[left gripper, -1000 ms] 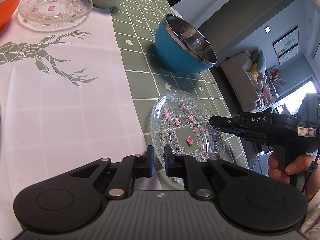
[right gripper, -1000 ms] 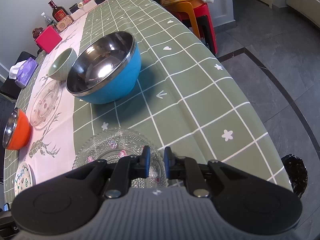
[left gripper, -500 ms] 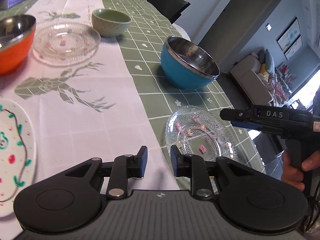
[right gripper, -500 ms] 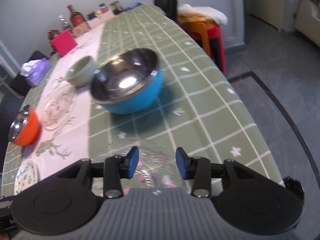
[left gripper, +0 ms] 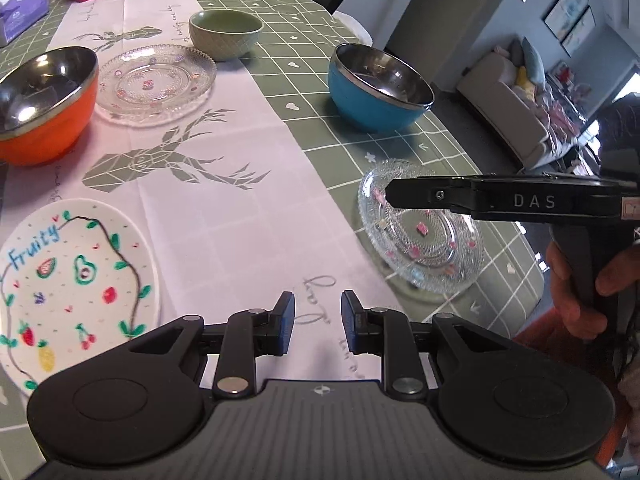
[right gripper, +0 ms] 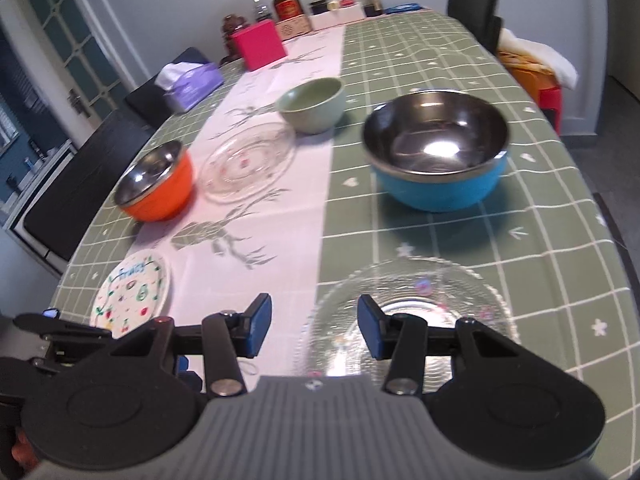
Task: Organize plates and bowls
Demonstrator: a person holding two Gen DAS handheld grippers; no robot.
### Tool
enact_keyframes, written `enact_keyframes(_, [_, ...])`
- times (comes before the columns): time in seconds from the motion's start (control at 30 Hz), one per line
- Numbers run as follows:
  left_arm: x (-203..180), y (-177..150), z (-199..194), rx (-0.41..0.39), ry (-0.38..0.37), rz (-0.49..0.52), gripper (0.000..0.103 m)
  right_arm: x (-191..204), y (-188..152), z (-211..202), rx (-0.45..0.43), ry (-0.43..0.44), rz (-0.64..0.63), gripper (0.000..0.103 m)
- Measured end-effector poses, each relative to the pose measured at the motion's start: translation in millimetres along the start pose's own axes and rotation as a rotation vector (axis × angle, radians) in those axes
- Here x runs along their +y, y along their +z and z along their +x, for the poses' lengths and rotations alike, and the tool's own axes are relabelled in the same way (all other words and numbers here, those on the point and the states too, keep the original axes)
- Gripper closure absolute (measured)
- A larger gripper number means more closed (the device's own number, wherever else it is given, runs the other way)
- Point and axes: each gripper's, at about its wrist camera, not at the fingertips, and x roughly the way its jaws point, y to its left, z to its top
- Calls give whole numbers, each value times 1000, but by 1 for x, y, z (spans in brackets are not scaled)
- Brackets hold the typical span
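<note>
A near glass plate (left gripper: 420,236) (right gripper: 408,312) lies on the green cloth by the table's front right edge. A blue bowl (left gripper: 378,88) (right gripper: 438,152) stands behind it. An orange bowl (left gripper: 44,100) (right gripper: 156,180), a second glass plate (left gripper: 156,84) (right gripper: 248,160) and a green bowl (left gripper: 226,34) (right gripper: 314,104) stand farther back. A white "Fruity" plate (left gripper: 76,280) (right gripper: 132,292) lies front left. My left gripper (left gripper: 317,326) is open and empty above the white runner. My right gripper (right gripper: 314,330) is open and empty, just above the near glass plate's left rim.
A pink box (right gripper: 258,46), a purple tissue box (right gripper: 192,82) and several bottles (right gripper: 286,6) stand at the table's far end. Black chairs (right gripper: 80,184) line the left side. An orange stool (right gripper: 536,76) stands beyond the right table edge.
Both grippers opened from shut and pulled back and up from the near glass plate, which now lies free on the cloth. The left gripper swung left over the runner.
</note>
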Motion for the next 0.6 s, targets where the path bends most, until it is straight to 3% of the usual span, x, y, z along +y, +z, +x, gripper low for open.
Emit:
enact_keyframes(0.1, [12,0,-10,7,-11,29,75,4,1,8,23,69,52,47])
enact_keyframes(0.2, [26,2,-23,-9,-3,54,75,12,2,16,46,127,80,47])
enact_keyframes(0.6, [109,9,-61,-48,62,12,75,61,2,57,133,208,64,48])
